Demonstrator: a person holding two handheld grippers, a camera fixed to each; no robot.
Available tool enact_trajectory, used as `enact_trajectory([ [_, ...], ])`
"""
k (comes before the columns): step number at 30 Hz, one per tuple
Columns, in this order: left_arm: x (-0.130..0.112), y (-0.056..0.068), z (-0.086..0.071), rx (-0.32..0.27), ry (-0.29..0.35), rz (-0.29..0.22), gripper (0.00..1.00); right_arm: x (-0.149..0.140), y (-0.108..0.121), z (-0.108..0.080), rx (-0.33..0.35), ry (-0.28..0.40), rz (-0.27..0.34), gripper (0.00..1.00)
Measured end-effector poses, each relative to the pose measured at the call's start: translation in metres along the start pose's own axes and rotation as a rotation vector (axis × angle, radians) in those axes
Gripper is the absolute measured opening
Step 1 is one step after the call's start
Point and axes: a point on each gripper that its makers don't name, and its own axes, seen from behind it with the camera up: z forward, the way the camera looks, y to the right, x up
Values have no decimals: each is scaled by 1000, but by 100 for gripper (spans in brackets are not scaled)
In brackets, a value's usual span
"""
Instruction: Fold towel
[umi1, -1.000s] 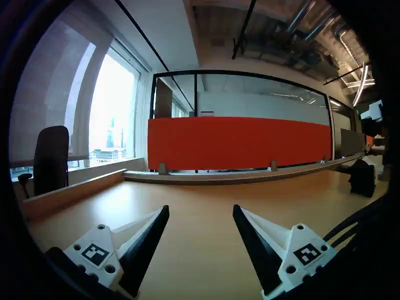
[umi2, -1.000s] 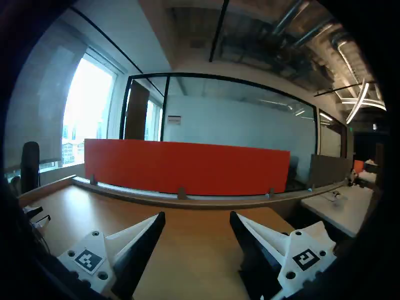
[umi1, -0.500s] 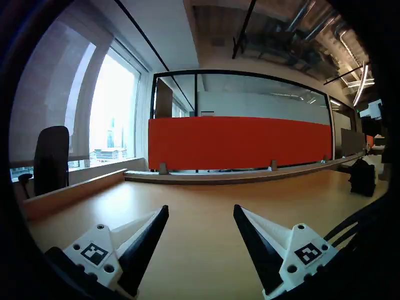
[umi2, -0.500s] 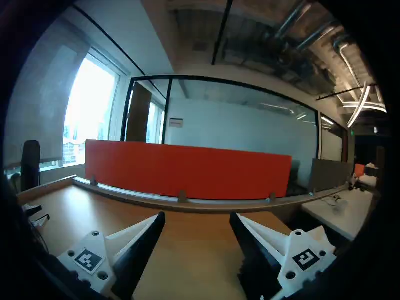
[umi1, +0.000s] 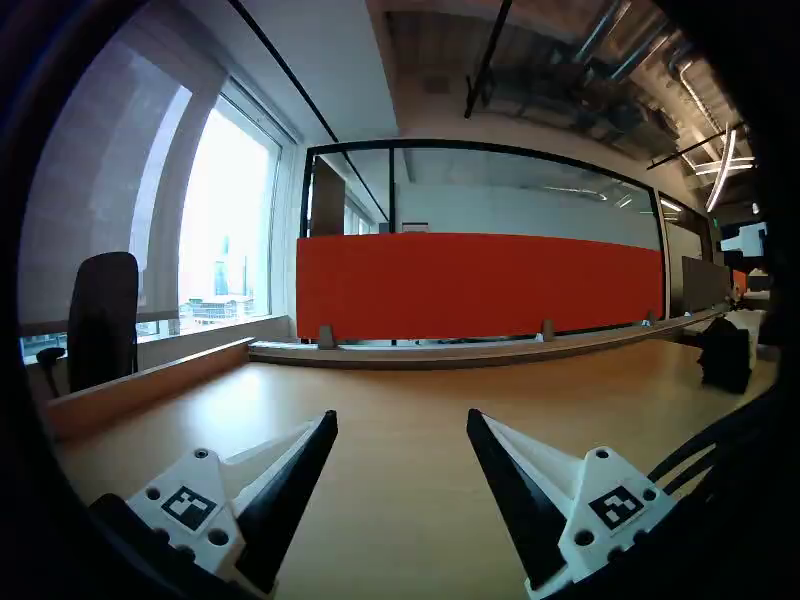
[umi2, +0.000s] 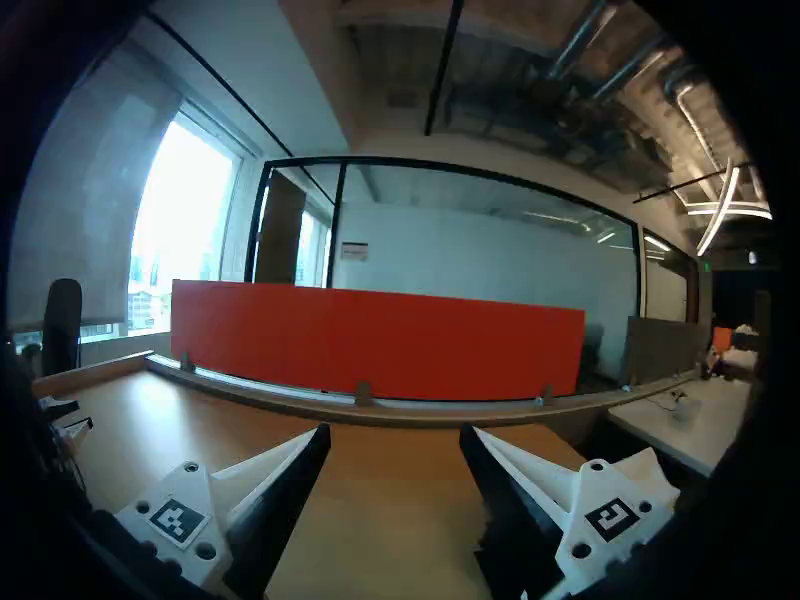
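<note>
My left gripper (umi1: 402, 417) hovers low over a bare wooden desk (umi1: 420, 400), its two white fingers (umi1: 285, 470) spread apart with nothing between them. In the right gripper view my right gripper (umi2: 395, 431) is likewise open above the same kind of wooden desk (umi2: 390, 500), holding nothing. No towel lies on the stretch of desk ahead of either gripper.
An orange divider panel (umi1: 480, 285) runs along the desk's far edge, with a glass wall behind it. A dark office chair (umi1: 100, 320) stands at the left by the window. A black object (umi1: 724, 355) sits on the desk at the far right. A white desk (umi2: 690, 415) lies further right.
The left gripper has stayed put. The right gripper view has tilted slightly upward; its fingers are unchanged.
</note>
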Motion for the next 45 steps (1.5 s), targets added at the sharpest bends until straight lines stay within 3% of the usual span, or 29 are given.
enact_trajectory([
  [9, 0, 0, -1, 0, 0, -1, 96, -41, 0, 6, 15, 6, 57, 100],
  [22, -2, 1, 0, 0, 1, -1, 96, -93, 13, 5, -13, 11, 69, 100],
  [45, -3, 1, 0, 0, 1, -1, 96, -139, 11, 5, 1, 1, 95, 100],
])
